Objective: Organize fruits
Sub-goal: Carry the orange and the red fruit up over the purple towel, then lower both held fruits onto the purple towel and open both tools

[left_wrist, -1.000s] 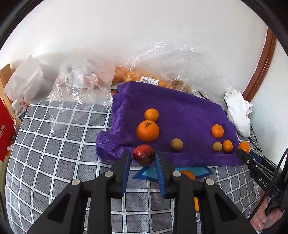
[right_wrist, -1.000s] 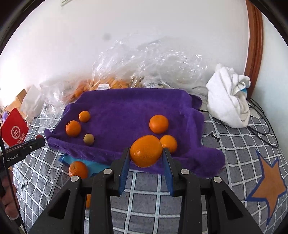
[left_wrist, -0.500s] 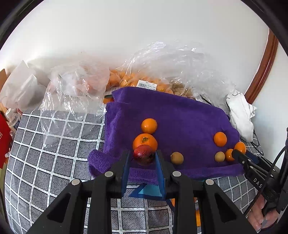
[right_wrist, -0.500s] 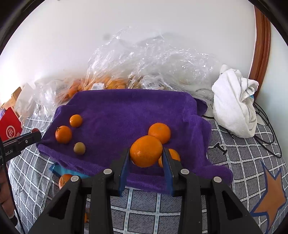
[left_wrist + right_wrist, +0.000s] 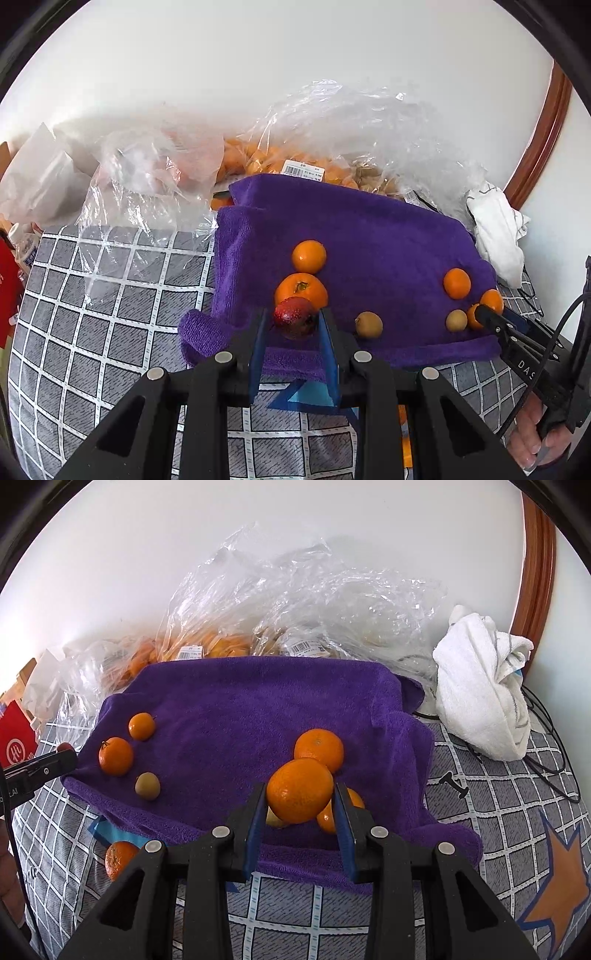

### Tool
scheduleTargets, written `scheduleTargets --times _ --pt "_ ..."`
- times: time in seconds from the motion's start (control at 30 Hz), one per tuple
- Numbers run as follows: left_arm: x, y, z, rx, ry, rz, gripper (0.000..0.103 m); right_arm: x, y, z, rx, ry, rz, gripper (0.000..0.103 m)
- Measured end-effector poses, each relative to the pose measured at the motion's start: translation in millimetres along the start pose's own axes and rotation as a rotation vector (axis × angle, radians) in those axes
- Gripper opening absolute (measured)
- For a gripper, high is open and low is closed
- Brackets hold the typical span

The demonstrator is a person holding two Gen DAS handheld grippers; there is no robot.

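Over our purple towel (image 5: 388,240) on checked bedding (image 5: 110,314), we carry fruit. Our left gripper (image 5: 293,332) pinches a dark red fruit (image 5: 293,317); our right gripper (image 5: 300,801) clamps a tangerine (image 5: 300,789).

Home bedroom, checked bedsheet (image 5: 491,805), wooden door frame (image 5: 535,554), crumpled white towel (image 5: 484,686)

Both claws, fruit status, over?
Left claw shut on red fruit. Right claw shut on orange. Both above purple towel; loose fruit close underneath.
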State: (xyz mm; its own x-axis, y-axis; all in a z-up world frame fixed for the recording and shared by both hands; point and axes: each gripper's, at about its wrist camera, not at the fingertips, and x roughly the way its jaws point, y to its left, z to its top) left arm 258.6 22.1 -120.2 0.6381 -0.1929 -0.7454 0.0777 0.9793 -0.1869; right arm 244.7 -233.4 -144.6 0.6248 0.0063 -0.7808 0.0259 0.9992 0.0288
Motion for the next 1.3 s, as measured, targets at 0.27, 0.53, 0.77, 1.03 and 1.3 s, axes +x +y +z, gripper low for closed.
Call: scheduleTargets --times 0.27,0.53,0.77,1.03,1.3 --pt "2 8 0 -0.017 0.009 0.014 0.026 3 -1 -2 0.002 0.009 -0.001 0.035" --pt "10 3 3 -0.017 0.012 0.002 0.026 10 -4 2 0.010 0.015 0.004 0.035" --pt "24 -2 15 -0.035 0.012 -0.028 0.026 21 -3 11 0.001 0.015 -0.003 0.035" --pt "38 -24 21 0.019 0.032 -0.021 0.026 26 8 11 -0.075 0.003 -0.026 0.035" --pt "46 -33 23 0.033 0.037 -0.050 0.026 24 11 2 -0.168 -0.032 -0.042 0.036"
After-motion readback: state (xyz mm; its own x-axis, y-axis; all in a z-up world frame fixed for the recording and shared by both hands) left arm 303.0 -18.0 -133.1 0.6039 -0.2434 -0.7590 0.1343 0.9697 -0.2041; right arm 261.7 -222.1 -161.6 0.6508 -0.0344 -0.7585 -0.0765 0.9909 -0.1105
